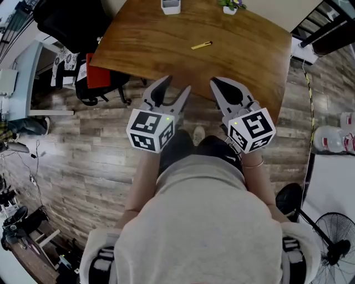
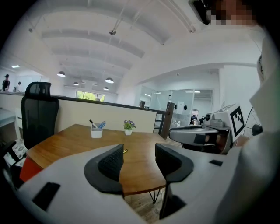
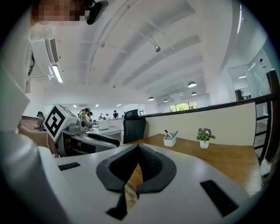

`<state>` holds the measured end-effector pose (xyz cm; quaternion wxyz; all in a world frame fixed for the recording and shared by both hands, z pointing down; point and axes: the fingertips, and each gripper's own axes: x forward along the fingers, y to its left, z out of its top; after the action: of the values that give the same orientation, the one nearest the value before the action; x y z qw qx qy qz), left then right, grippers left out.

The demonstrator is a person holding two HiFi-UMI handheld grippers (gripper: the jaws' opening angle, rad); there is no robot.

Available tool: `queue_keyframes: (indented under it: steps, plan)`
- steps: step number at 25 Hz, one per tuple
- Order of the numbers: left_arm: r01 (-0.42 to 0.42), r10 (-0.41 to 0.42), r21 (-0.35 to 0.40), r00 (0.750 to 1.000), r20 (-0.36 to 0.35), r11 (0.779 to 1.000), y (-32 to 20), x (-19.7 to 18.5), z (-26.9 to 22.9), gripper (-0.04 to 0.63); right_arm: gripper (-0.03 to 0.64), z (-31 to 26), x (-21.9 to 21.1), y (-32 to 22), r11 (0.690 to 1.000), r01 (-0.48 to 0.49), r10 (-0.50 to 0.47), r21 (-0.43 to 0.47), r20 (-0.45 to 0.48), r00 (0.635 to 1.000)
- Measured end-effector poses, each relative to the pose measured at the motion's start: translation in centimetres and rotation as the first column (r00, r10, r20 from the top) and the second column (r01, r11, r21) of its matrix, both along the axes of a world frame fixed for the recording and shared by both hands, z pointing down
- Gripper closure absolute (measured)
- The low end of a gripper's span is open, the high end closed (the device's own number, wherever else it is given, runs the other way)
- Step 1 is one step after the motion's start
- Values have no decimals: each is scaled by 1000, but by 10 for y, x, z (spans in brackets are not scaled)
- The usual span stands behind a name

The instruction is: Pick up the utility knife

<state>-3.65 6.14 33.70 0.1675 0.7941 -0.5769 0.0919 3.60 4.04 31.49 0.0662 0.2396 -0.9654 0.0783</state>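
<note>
The yellow utility knife [image 1: 201, 45] lies on the wooden table [image 1: 166, 44], well beyond both grippers. My left gripper [image 1: 173, 91] hovers over the floor just short of the table's near edge, open with nothing between its jaws. In the left gripper view the left gripper [image 2: 139, 158] frames the table, and a sliver of the knife [image 2: 125, 151] shows beside the left pad. My right gripper [image 1: 217, 86] hangs level beside it, shut and empty. The right gripper [image 3: 138, 151] shows its pads meeting in its own view.
A white pen holder [image 1: 171, 5] and a small potted plant [image 1: 230, 5] stand at the table's far edge. A black office chair [image 1: 102, 83] sits left of the table by a red box. A floor fan [image 1: 333, 238] stands at the lower right. Wood plank floor lies below me.
</note>
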Motion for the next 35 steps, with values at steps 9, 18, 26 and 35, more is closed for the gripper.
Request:
queue_keyframes:
  steps: [9,18,26,35]
  plan:
    - [22,-22,-22,1000,4,1000,-34,-29,11,370,604,20,-21,-31,999,0,0,-46,-5,1000]
    - [-87,87,-41,996,-14,995,-104,-44,24,368,604,28,-28,-89,991,-123,121,-54,-37,992]
    - [-233,233,-52,972,-13,971,-173,-61,24,368,604,27,-53,-146,972,-226,225,-69,-30,974]
    - [-423,423,-75,906,-21,903,-227,-57,37,369,604,37,-59,-180,923,-376,372,-80,-56,927]
